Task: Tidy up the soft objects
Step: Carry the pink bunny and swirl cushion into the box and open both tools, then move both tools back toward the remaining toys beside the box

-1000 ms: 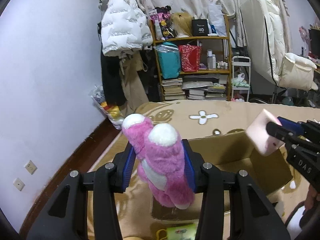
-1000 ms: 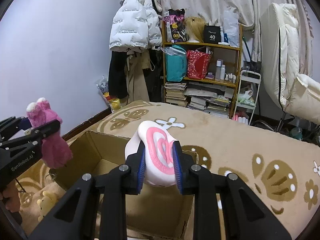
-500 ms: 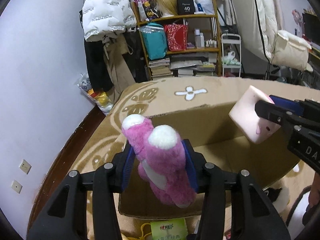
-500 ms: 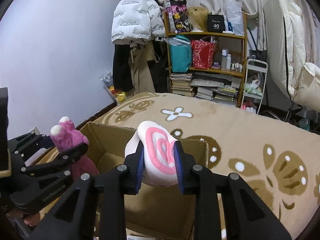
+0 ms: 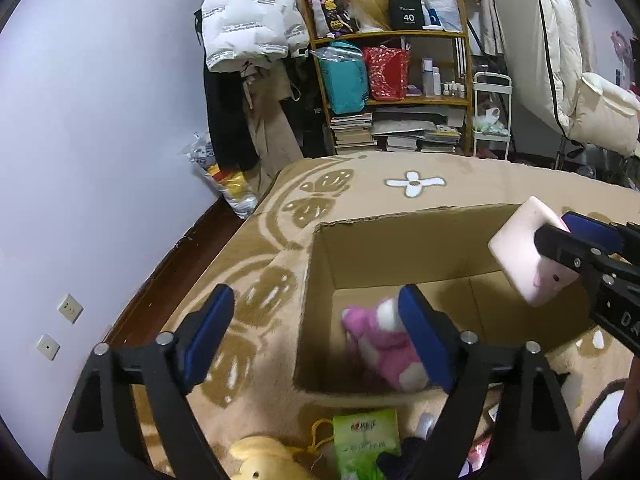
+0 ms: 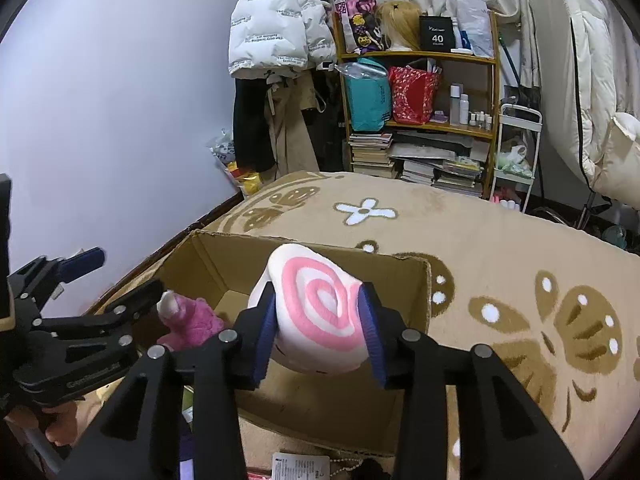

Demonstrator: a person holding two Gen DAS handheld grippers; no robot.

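Beige blanket [image 5: 460, 196] with brown flower motifs covers the bed; behind it stand a wooden shelf [image 6: 420, 92] of bags, bottles and stacked books, and a white puffer jacket [image 5: 248, 24] hanging against the pale wall. On the blanket sits an open cardboard box [image 5: 404, 236], flaps absent from view, its near wall facing me.

Left tongs [image 5: 316, 320]: my blue-padded jaws stand wide apart and grip nothing. They hang over the box's near left corner, one finger outside the wall, the other above the interior. The pink plush toy [image 5: 384, 340], blurred, lies inside the box beside my right-hand pad; whether it has reached the floor I cannot tell. In the right wrist view it shows low against the left wall [image 6: 188, 320].

Right tongs [image 6: 316, 336]: my jaws are closed upon the pink-and-white spiral cushion [image 6: 316, 312], squeezing its sides and holding it above the box's open top, clear of the walls.

Near the box's front edge lie a green tissue pack [image 5: 366, 440] and a yellow plush [image 5: 260, 460].
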